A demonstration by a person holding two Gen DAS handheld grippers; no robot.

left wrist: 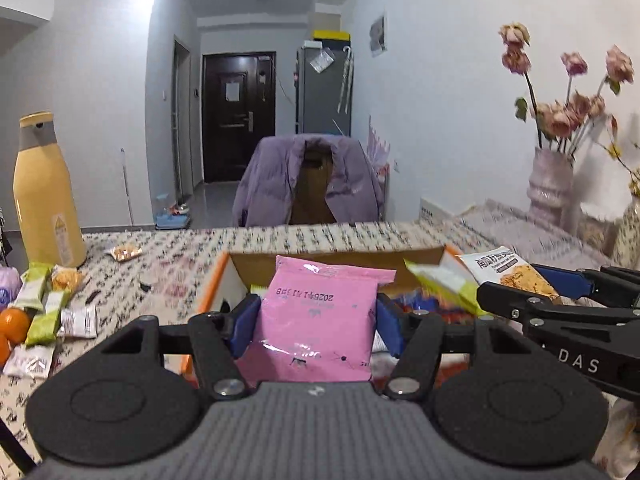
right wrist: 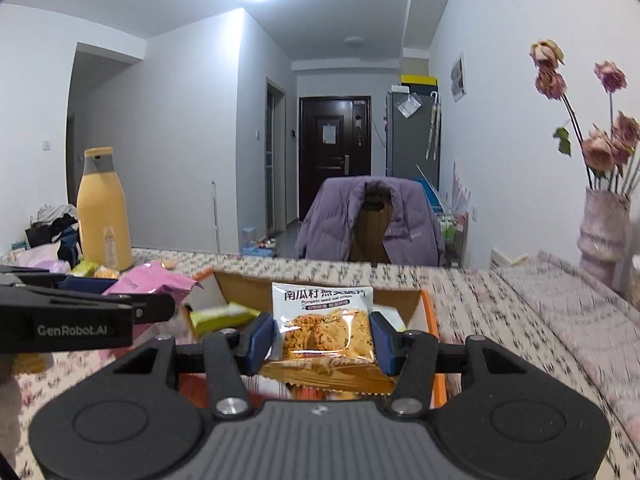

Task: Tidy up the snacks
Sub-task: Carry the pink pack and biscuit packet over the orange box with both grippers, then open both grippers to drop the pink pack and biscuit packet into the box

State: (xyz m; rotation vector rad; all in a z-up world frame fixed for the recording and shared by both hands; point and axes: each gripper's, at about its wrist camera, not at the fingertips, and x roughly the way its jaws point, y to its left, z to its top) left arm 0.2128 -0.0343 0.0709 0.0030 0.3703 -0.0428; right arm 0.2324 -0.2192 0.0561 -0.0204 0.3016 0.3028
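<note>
My left gripper (left wrist: 318,320) is shut on a pink snack packet (left wrist: 320,320) and holds it over the near edge of an open cardboard box with orange sides (left wrist: 336,258). My right gripper (right wrist: 322,338) is shut on a pumpkin seed oat crisp packet (right wrist: 324,324), white on top with a clear window, above the same box (right wrist: 320,280). That packet also shows in the left wrist view (left wrist: 508,272). A yellow-green packet (right wrist: 222,316) lies inside the box. The pink packet shows at the left in the right wrist view (right wrist: 156,282).
Several loose snack packets (left wrist: 44,308) and oranges (left wrist: 12,324) lie on the patterned tablecloth at the left. A tall yellow bottle (left wrist: 44,192) stands behind them. A vase of dried roses (left wrist: 550,184) stands at the right. A chair with a purple jacket (left wrist: 308,180) is beyond the table.
</note>
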